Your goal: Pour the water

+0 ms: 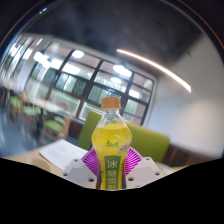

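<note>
Yellow-green liquid fills the clear plastic bottle with the orange screw cap (110, 137) that you hold up in front of the camera. It stands upright, long axis vertical, cap on top and closed, its base hidden down between the fingers. A green label with white characters (112, 165) wraps its lower body and faces you.

Your gripper (111, 168) is pinching the bottle: the pink-magenta pads (93, 163) press on the label from both sides, with no gap showing at either flank. The pale grey finger bodies (146, 170) spread out below the pads.

The bottle sits lifted, clear of any surface you can see. Just behind it, to the right, runs a green upholstered panel or seat back (152, 140). To the left, lower down, lies a white sheet or tabletop (62, 152); you cannot tell which. Further back, a wall of dark-framed windows (90, 85) crosses the room, with tables or chairs dimly seen at the left beneath them. Overhead a long white ceiling light strip (155, 68) slants across the dark ceiling. Nothing stands between the bottle and the camera.
</note>
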Motion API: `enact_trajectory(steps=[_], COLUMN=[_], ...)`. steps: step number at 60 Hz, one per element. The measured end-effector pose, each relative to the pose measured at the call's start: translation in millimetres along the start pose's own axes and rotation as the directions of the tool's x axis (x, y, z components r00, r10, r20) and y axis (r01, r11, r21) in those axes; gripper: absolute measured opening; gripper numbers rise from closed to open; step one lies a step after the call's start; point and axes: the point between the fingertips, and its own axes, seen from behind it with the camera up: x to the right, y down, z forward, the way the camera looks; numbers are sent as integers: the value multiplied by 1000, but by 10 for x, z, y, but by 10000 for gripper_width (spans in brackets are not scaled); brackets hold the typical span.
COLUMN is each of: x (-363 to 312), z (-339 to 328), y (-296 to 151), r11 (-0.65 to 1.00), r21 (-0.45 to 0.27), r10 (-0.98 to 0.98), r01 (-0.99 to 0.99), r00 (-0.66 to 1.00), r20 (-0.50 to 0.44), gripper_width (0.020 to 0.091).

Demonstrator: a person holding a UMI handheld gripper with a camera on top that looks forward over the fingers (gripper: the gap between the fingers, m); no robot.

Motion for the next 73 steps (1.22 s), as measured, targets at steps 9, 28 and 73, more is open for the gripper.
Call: enact_trajectory(steps=[9,28,73], x=[-157,-201,-477], z=[129,177,-2396], y=[640,1056,378], r11=[942,931,911], r21=[-51,-115,-235], r10=[333,357,366], r01=[-331,-347,-339], r00=[942,931,927], r20=[44,74,82], gripper_width=[276,328,828])
